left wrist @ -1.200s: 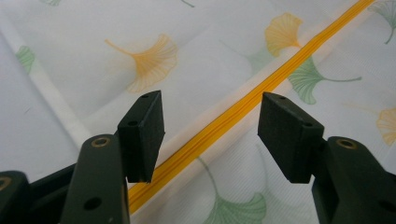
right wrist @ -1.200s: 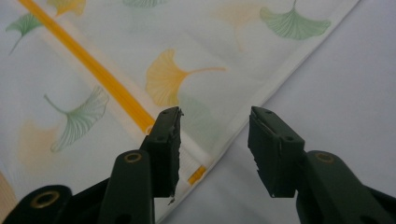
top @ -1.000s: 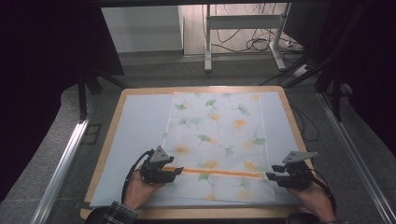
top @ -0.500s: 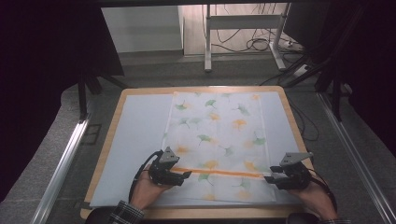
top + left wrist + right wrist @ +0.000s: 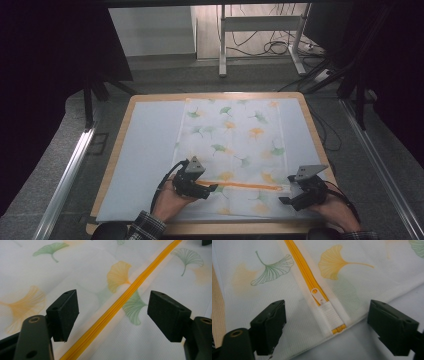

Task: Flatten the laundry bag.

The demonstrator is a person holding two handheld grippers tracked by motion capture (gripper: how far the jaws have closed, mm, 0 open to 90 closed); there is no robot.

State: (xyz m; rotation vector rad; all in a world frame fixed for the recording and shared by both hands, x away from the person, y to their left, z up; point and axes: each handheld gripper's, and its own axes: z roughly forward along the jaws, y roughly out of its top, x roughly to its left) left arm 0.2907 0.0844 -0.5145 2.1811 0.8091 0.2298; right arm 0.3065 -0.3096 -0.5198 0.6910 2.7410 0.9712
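Observation:
A white mesh bag (image 5: 235, 140) printed with green and orange ginkgo leaves lies flat on the table. An orange zipper (image 5: 245, 185) runs across its near part. My left gripper (image 5: 211, 189) hovers over the zipper's left end; its jaws have just been opening and stand open, with the zipper (image 5: 120, 305) running between them untouched. My right gripper (image 5: 284, 200) is at the zipper's right end; its jaws have just been opening and stand wide apart. The white zipper pull (image 5: 317, 296) and a white end tab (image 5: 332, 313) lie between them, free.
The bag rests on a pale blue mat (image 5: 145, 150) over a wooden tabletop (image 5: 117, 150). A metal rail (image 5: 70, 175) runs along the left, and dark floor with cables (image 5: 280, 47) and a stand lies beyond the far edge.
The left hand has slid its gripper to the right along the zipper. The right hand has stayed at the zipper's right end.

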